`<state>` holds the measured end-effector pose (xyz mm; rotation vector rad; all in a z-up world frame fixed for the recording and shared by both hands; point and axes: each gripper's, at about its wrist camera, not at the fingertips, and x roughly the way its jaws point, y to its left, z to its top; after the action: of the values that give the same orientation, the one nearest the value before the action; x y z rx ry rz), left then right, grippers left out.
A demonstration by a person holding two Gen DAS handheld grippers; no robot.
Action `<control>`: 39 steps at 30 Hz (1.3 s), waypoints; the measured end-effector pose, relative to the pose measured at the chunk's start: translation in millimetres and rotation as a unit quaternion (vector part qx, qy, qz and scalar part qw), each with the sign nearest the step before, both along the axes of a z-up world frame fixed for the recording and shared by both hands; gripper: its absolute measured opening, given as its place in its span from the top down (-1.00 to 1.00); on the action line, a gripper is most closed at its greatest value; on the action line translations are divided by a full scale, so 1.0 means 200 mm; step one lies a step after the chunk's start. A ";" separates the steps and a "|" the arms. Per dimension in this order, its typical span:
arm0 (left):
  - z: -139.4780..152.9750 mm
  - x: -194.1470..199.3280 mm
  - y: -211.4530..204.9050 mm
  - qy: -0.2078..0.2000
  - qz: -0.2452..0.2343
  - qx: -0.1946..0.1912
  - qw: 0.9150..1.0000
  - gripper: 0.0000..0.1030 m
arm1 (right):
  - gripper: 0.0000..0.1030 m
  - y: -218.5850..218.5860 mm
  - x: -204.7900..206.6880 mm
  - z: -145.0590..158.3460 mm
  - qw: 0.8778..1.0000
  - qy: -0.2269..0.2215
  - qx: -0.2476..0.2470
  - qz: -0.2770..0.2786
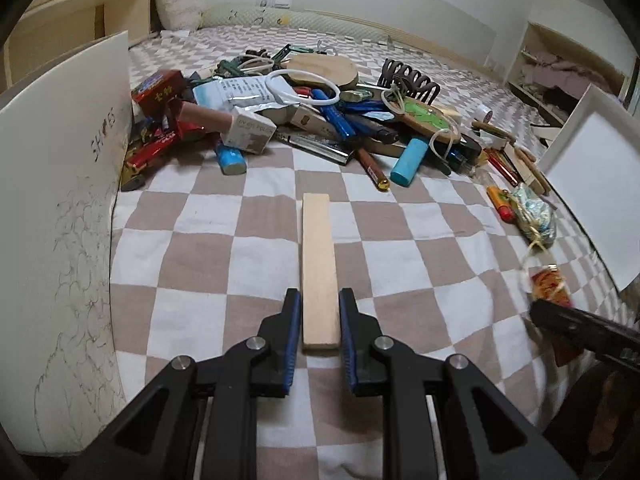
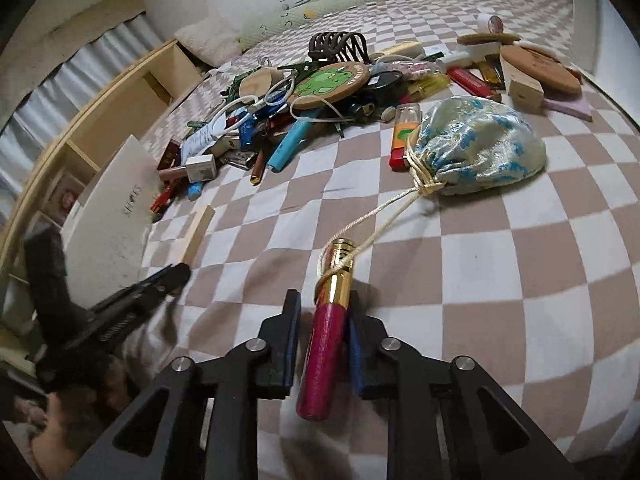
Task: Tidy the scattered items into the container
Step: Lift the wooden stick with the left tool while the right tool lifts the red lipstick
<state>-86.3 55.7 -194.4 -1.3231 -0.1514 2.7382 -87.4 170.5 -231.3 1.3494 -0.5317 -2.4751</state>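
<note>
Straddling the near end of a pale wooden block [image 1: 318,272], the left gripper [image 1: 319,300] has its blue-padded fingers parted, one on each side of the block; the pads stand just beside the wood, and I cannot tell whether they touch it. The block lies flat on the checkered bedspread [image 1: 224,264] and runs straight ahead from the gripper toward the pile of scattered items [image 1: 320,112], which lies well ahead and spreads to both sides. To this gripper's left stands the white box [image 1: 64,184], its near wall marked with pencil scribbles and some lettering. At far right a white tray-like lid [image 1: 592,176] stands tilted at the edge of the bed.

The right gripper [image 2: 325,308] is clamped on a pink tube with a gold cap [image 2: 326,340], the fingers pressing its pink body while the gold end points ahead. A cream cord [image 2: 384,220] wraps around the cap and runs ahead and rightward to a blue-and-silver drawstring pouch [image 2: 480,148] lying on the bedspread. Just left of the pouch lies an orange-and-red lighter [image 2: 402,140]. Farther ahead sits a round coaster with a green cartoon figure [image 2: 332,80], with a dark claw hair clip [image 2: 338,46] beyond it.
</note>
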 end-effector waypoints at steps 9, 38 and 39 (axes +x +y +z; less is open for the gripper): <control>-0.01 -0.07 0.05 0.014 -0.008 -0.011 1.000 -0.03 | 0.32 0.03 0.11 0.02 1.000 -0.004 -0.006 -0.030; 0.02 0.09 0.06 -0.021 -0.051 0.033 0.998 0.63 | 0.59 -0.32 0.01 0.07 0.994 0.025 0.085 0.066; 0.02 0.10 0.06 -0.020 -0.052 0.035 0.998 0.63 | 0.59 -0.33 -0.01 0.07 0.993 0.022 0.089 0.076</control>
<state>-66.8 67.9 -189.7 -1.3292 -0.1744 2.5974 -89.5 104.6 -216.8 1.3402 -0.1924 -2.4679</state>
